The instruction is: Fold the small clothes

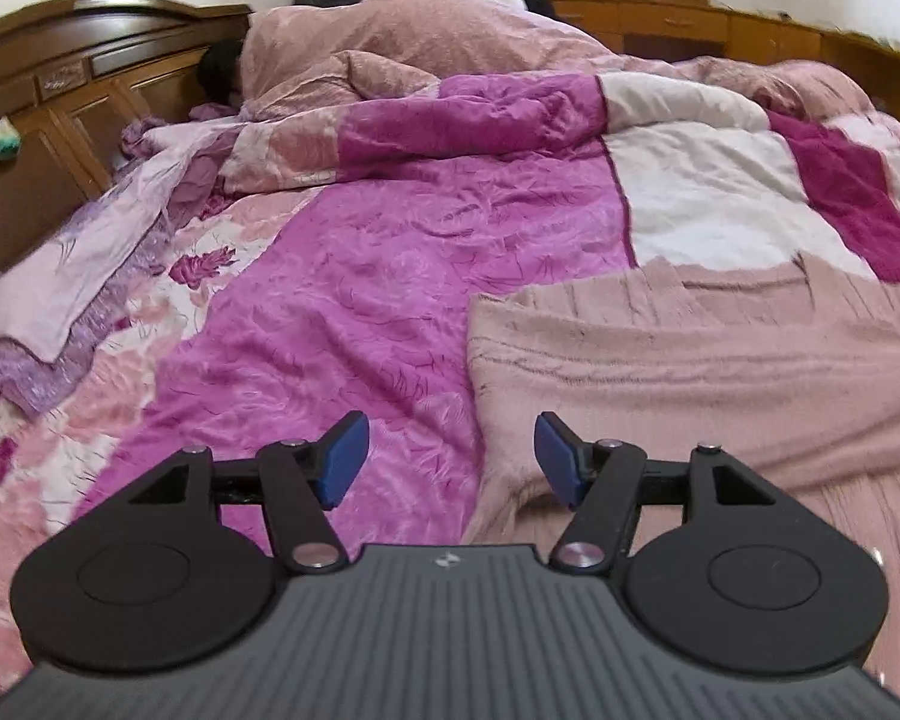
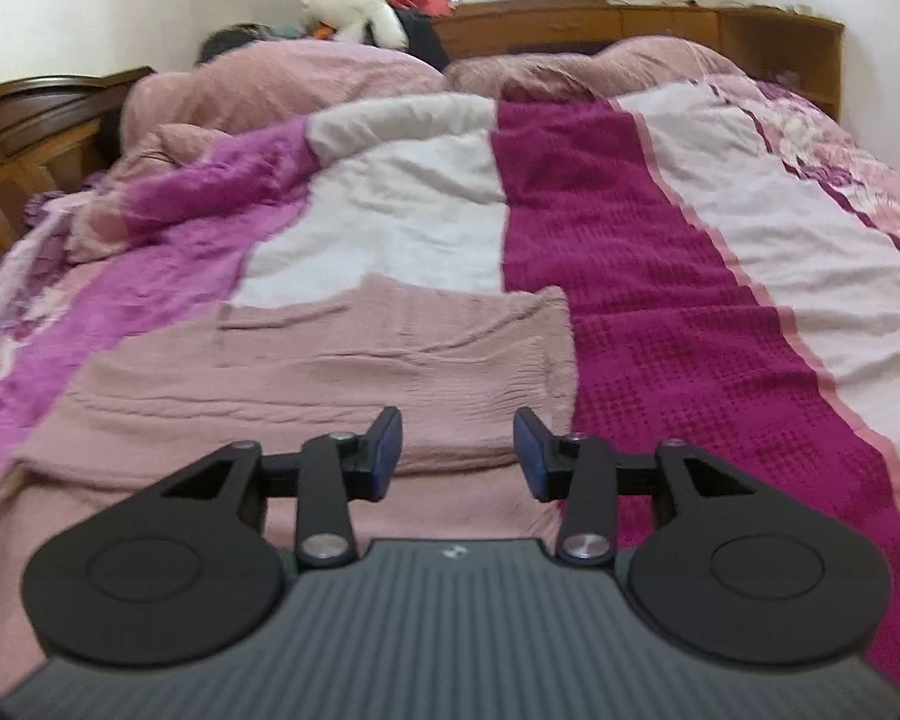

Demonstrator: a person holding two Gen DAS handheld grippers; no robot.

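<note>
left gripper [image 1: 452, 459]: jaws apart, nothing between the blue pads, held above the left edge of the garment [image 1: 690, 360]. right gripper [image 2: 457, 453]: jaws apart, empty, above the garment's near part. the dusty-pink ribbed garment lies spread flat on the quilt [image 2: 660, 276], near the bed's front edge. headboard [image 1: 60, 90] at left.

A dusty-pink ribbed garment [image 2: 342, 360] lies on a quilt [image 2: 660, 312] patched in magenta, white and pink florals; the headboard [image 1: 60, 96] is dark brown.
</note>
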